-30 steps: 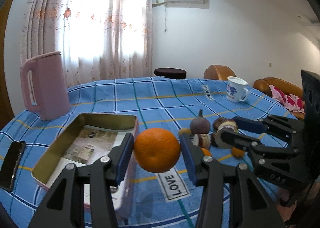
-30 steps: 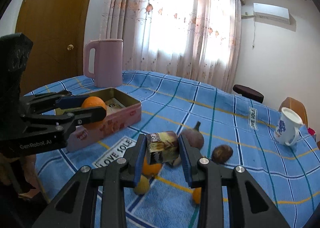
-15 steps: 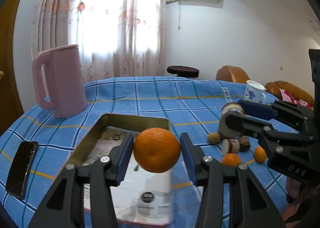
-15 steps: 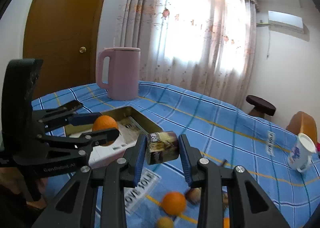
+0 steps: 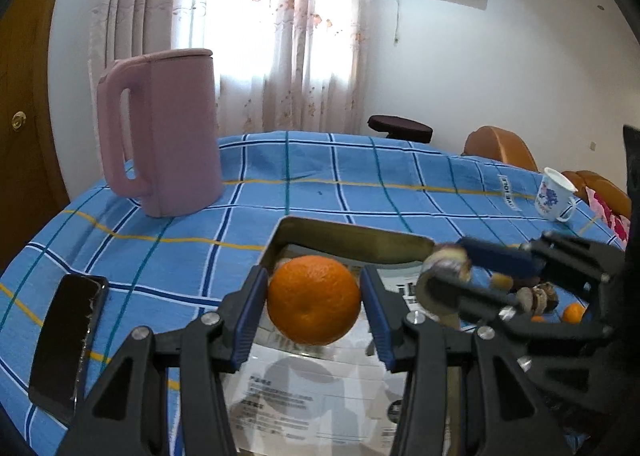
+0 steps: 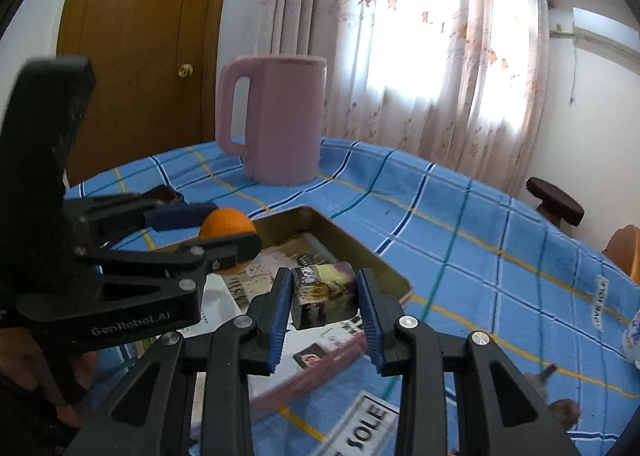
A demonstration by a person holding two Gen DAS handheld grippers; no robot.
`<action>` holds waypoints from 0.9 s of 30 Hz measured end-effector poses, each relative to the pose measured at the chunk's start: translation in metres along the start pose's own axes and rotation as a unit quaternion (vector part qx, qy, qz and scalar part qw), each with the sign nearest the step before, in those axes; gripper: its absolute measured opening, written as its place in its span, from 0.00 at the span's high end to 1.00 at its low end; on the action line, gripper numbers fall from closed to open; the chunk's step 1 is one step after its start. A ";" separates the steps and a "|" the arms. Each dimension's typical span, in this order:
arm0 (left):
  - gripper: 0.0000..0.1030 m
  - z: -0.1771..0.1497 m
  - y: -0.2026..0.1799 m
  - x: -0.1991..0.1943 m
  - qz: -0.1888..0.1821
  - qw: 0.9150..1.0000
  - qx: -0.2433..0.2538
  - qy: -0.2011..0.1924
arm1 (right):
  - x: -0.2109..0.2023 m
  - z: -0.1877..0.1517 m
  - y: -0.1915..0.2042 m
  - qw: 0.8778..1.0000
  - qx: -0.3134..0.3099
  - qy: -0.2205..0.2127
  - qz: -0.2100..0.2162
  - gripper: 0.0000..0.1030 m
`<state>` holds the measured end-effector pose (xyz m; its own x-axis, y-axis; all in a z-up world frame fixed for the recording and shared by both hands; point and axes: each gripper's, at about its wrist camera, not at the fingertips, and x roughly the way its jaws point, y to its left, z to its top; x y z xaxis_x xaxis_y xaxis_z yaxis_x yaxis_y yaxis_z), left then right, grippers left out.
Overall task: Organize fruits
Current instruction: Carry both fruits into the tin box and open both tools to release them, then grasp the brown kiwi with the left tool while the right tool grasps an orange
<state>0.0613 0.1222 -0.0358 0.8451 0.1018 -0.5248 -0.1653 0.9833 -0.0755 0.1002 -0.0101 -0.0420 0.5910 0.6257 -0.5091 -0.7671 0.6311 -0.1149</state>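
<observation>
My left gripper [image 5: 314,300] is shut on an orange [image 5: 314,299] and holds it above the open metal tin [image 5: 360,237], which is lined with printed paper. My right gripper [image 6: 323,298] is shut on a dark sugarcane piece [image 6: 324,295] and holds it over the tin [image 6: 362,252]. Each gripper shows in the other's view: the right gripper [image 5: 448,276] at the right, the left gripper [image 6: 224,236] with the orange [image 6: 226,221] at the left. Several small fruits [image 5: 560,306] lie on the blue cloth to the right of the tin.
A pink jug [image 5: 164,136] stands at the back left of the round table. A black phone [image 5: 66,340] lies at the left edge. A white mug [image 5: 554,196] stands at the far right. Brown fruits [image 6: 562,410] lie at the lower right.
Both grippers have moved left from over the fruit pile to over the tin, each still holding its item. The pile now lies off to the right.
</observation>
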 end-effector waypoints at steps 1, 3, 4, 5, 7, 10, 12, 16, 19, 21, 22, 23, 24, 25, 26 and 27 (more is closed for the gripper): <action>0.52 0.000 0.002 0.001 0.002 1.000 0.000 0.002 | 0.006 -0.001 0.002 1.000 0.000 0.006 0.004 0.66; 0.52 0.000 0.006 0.005 0.006 1.000 -0.004 0.005 | 0.012 -0.002 0.005 1.000 0.003 0.014 0.010 0.66; 0.52 0.000 0.007 0.006 0.006 1.000 -0.006 0.007 | 0.014 -0.003 0.007 1.000 0.003 0.017 0.013 0.66; 0.52 0.000 0.008 0.006 0.007 1.000 -0.007 0.007 | 0.016 -0.004 0.009 1.000 0.003 0.019 0.013 0.66; 0.51 -0.001 0.008 0.006 0.012 1.000 -0.005 0.007 | 0.020 -0.005 0.011 0.999 0.004 0.027 0.020 0.66; 0.46 -0.001 0.007 0.002 0.016 1.000 0.000 -0.002 | 0.023 -0.006 0.012 0.999 0.009 0.034 0.031 0.64; 0.37 0.001 0.006 -0.003 0.020 1.000 -0.003 -0.010 | 0.017 -0.008 0.013 0.999 0.005 0.032 0.028 0.61; 0.28 0.003 -0.003 -0.026 0.007 0.999 -0.002 -0.037 | -0.013 -0.015 0.010 1.000 -0.026 0.014 -0.008 0.55; 0.20 0.000 -0.019 -0.043 -0.014 0.998 0.001 -0.056 | -0.049 -0.030 -0.009 0.999 -0.031 0.003 -0.043 0.51; 0.17 -0.004 -0.032 -0.048 -0.029 0.998 0.006 -0.059 | -0.074 -0.047 -0.032 0.998 -0.011 0.006 -0.070 0.45; 0.17 -0.006 -0.041 -0.050 -0.041 0.997 0.010 -0.058 | -0.081 -0.053 -0.040 0.997 -0.001 0.008 -0.079 0.42; 0.17 -0.009 -0.052 -0.051 -0.055 0.997 0.016 -0.055 | -0.093 -0.063 -0.055 0.995 0.019 0.011 -0.096 0.40; 0.17 -0.011 -0.061 -0.052 -0.063 0.996 0.020 -0.052 | -0.099 -0.069 -0.065 0.993 0.035 0.014 -0.108 0.40; 0.17 -0.015 -0.073 -0.051 -0.076 0.996 0.027 -0.046 | -0.106 -0.078 -0.076 0.991 0.052 0.019 -0.123 0.40; 0.17 -0.017 -0.083 -0.050 -0.085 0.995 0.031 -0.042 | -0.112 -0.086 -0.088 0.988 0.070 0.026 -0.137 0.40; 0.17 -0.019 -0.091 -0.049 -0.092 0.994 0.037 -0.037 | -0.116 -0.094 -0.098 0.984 0.087 0.033 -0.149 0.40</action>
<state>0.0249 0.0248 -0.0191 0.8934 -0.0733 -0.4433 0.0312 0.9943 -0.1015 0.0833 -0.1882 -0.0522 0.7622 0.3730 -0.5291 -0.5036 0.8552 -0.1226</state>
